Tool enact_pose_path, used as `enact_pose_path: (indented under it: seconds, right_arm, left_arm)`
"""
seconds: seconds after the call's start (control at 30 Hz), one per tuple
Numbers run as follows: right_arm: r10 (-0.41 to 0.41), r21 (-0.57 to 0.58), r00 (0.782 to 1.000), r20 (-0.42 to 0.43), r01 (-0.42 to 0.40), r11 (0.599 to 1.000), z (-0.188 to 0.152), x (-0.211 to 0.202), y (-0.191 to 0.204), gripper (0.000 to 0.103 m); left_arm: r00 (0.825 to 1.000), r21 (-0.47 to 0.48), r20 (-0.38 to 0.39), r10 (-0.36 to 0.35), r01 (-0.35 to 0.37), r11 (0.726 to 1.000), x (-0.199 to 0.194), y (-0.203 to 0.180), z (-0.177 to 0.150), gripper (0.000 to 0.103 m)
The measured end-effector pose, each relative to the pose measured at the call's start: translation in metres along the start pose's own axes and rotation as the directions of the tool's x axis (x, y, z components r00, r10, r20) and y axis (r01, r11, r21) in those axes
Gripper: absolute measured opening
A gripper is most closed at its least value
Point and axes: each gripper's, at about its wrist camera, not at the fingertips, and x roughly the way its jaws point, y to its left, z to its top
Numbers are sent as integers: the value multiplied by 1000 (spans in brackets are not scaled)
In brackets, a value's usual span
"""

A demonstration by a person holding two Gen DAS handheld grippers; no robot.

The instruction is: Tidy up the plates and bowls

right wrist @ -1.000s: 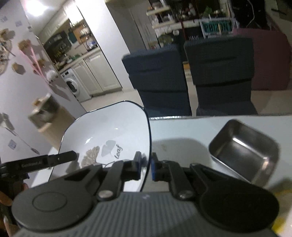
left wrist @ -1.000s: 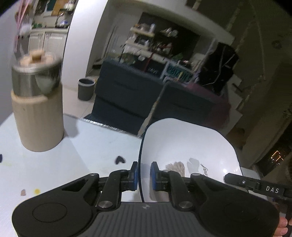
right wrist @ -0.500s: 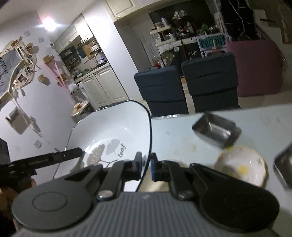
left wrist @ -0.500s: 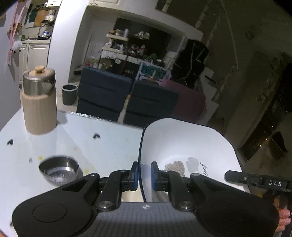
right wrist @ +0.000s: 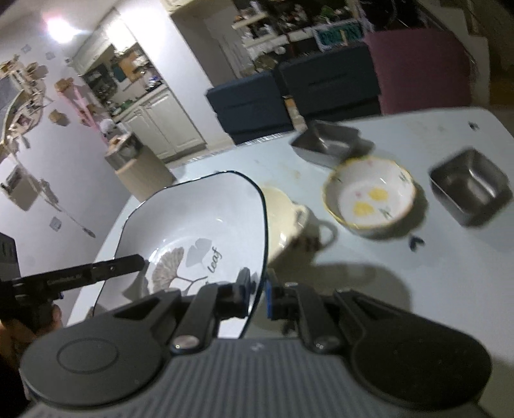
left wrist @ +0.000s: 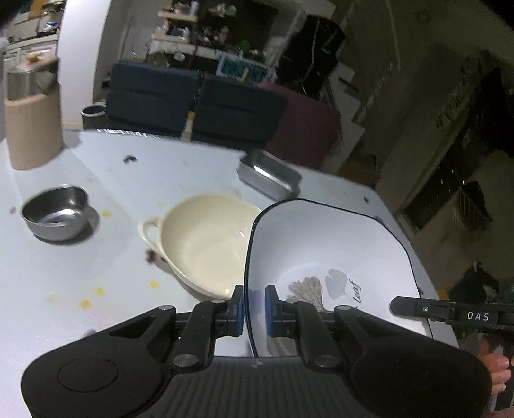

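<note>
While both grippers pinch opposite rims of the plate, it may clip the cream bowl at frame centre.

Handled bowl beside plate

two dark blue chairs and a maroon seat stand past the pale table. white kitchen cabinets line the far wall under a bright ceiling light.

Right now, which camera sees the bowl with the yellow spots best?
The right wrist view: the spotted bowl sits whole and unblocked on the table. The left wrist view does not show it at all.
</note>
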Motion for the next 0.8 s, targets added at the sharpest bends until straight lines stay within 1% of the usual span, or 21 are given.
enact_pose_path:
  seconds: [0.1,0.23,0.37,0.47,0.63,0.8]
  right_arm:
    - [-28,17,999,-36,29,999,-13,1,-18,12]
    - [-62,24,996,-70,64,998,-23,0,-44,12]
    - [-116,51,986,-120,122,991,-34,5,-67,12]
    - [-148,59,978,-145,158,986,-42,4,-76,12]
    - [-190,57,965,-183,203,978,-51,9,-88,12]
    - [-228,51,952,-204,243,969,-46,21,-95,13]
  left_arm:
    - [999,-8,-47,-19,19,1000,22,-7,-9,13]
    - [993,7,-116,-35,36,999,54,-20,-21,14]
    - [985,32,-168,-42,48,998,83,-31,-33,16]
    - [977,27,-210,-41,48,998,100,-34,-39,17]
    - [972,21,-233,-26,32,999,123,-36,-47,20]
    - [968,-3,-250,-28,28,1000,140,-35,-49,22]
